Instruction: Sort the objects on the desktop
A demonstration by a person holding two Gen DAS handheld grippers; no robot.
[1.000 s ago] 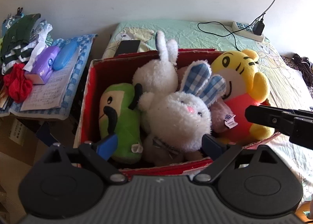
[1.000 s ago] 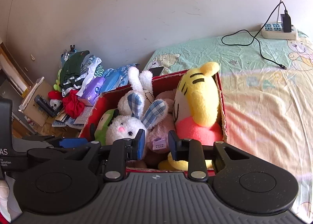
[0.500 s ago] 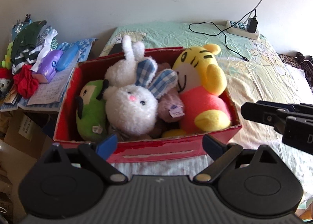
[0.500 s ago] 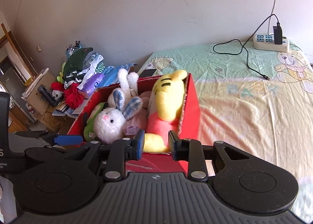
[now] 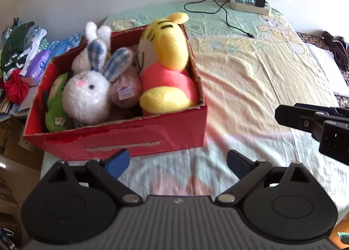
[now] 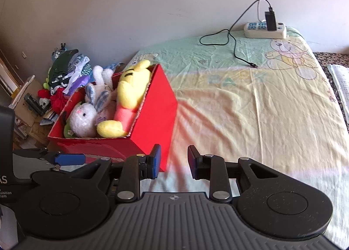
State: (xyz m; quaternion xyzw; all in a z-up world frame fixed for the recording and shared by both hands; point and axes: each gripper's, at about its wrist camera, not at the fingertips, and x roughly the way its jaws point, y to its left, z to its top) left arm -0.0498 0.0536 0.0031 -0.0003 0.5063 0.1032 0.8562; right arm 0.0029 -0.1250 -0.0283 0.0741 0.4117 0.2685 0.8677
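Observation:
A red cardboard box sits on the bed's left side. Inside lie a yellow tiger plush, a white rabbit plush with checked ears, a green plush and a pinkish plush. My left gripper is held wide open and empty just in front of the box's near wall. My right gripper hovers by the box's near right corner, fingers a narrow gap apart with nothing between them. It also shows at the right edge of the left wrist view.
A pastel bedsheet stretches to the right of the box. A power strip with a black cable lies at the far edge by the wall. Clothes and clutter are piled left of the bed. Papers lie at the right edge.
Both grippers have drawn back from the box and up; the box now looks smaller and further left in both views. Neither gripper's opening has changed.

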